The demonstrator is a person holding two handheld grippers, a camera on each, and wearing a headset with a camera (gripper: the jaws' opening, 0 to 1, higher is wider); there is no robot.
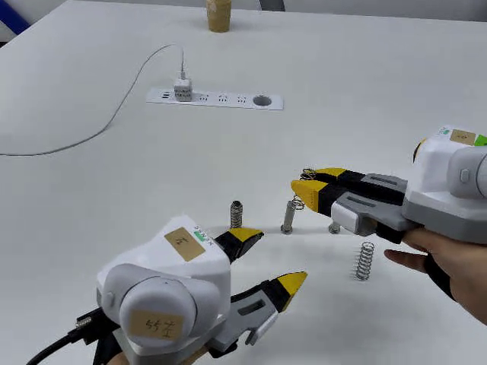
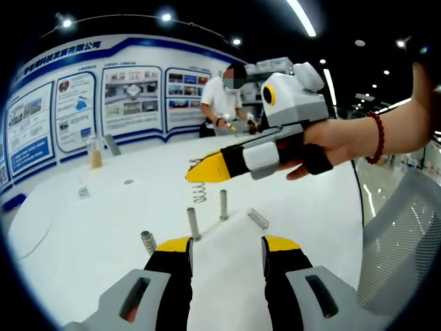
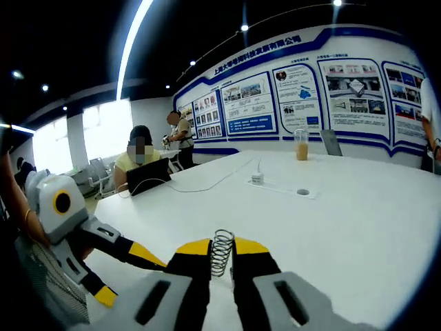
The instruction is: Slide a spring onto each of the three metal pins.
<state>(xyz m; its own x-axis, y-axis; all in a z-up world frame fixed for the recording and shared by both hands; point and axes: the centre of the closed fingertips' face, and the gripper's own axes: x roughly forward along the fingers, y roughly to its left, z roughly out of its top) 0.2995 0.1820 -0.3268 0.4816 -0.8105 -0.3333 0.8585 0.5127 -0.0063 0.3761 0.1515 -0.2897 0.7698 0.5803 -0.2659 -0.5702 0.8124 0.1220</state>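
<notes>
Right hand-held gripper, white and grey plastic with black, yellow-tipped jaws, is pinched narrow around a coiled wire spring, which stands upright between the jaws. The spring's lower end hangs just beside the top of a bare pin. This pin is a smooth, slim metal cylinder with a wider foot, standing on the matte white worktop. Near it stands a second pin, sheathed along its shaft by a fitted spring. A third pin is partly hidden under the right hand-held gripper. A loose spring lies on the worktop, apart from the pins. Left hand-held gripper, of the same build, hovers nearer the person with its jaws wide apart and nothing between them. Farther back lies a flat white power strip with a boxy charger plugged in and a thin pale cable curving away.
</notes>
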